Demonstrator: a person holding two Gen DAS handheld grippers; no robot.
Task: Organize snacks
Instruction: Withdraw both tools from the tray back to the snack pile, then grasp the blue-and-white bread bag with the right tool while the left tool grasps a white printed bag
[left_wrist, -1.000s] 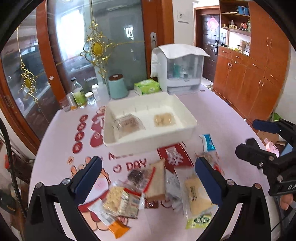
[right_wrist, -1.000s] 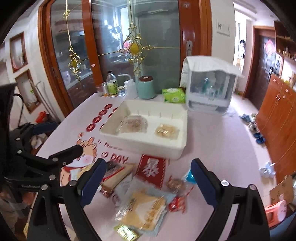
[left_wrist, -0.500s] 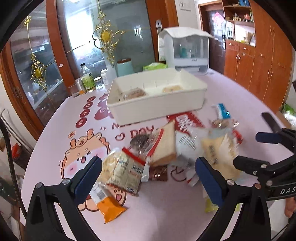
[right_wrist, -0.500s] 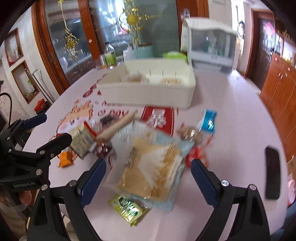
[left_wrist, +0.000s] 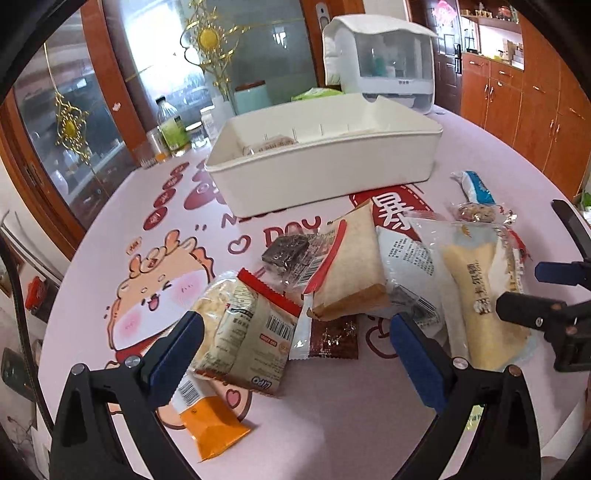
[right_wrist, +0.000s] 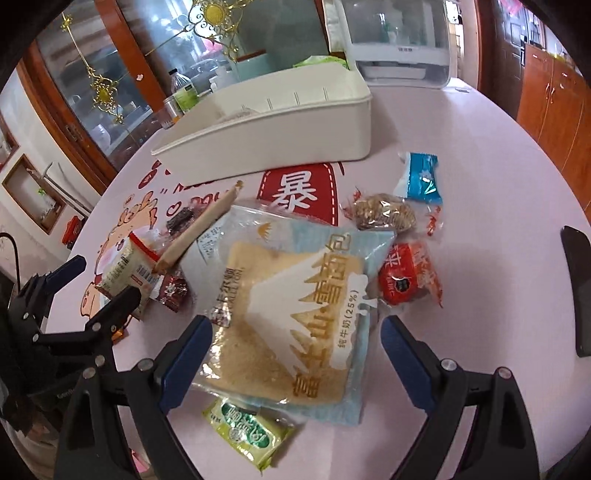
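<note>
a round desk (left_wrist: 332, 424) with a pink cartoon-printed cover carries a heap of wrapped snacks, with a white bin (left_wrist: 325, 162) standing behind the heap.

the left tool (left_wrist: 295, 354) sits low over the near edge of the heap, its two blue-padded fingers spread wide and gripping nothing. between them lie a beige cracker pack (left_wrist: 243, 339) with a red top strip and a dark brown sachet (left_wrist: 332, 338). an orange packet (left_wrist: 210, 424) lies partly under the left finger. behind these, a slice of bread in a clear wrapper (left_wrist: 354, 266) leans over a dark brownie pack (left_wrist: 291, 254).

the right tool (right_wrist: 291, 354) is likewise released, fingers wide apart on either side of a large pale blue bag of toast (right_wrist: 295, 317), not pressing it. a green packet (right_wrist: 247, 435) pokes out from under the bag's near edge, its far end hidden. to the right lie a red packet (right_wrist: 406, 277), a nut bar in clear wrap (right_wrist: 384, 212) and a blue-and-white candy pack (right_wrist: 421, 177).

inside the bin, only the top of one clear-wrapped snack shows over the wall in the left view; the rest of the interior is hidden. a dark flat object (right_wrist: 578, 291) at the desk's right edge is cut off by the frame and hard to identify. bottles (left_wrist: 171, 127), a teal canister (left_wrist: 251, 96) and a white cabinet with a clear front (left_wrist: 380, 62) stand beyond the bin.
</note>
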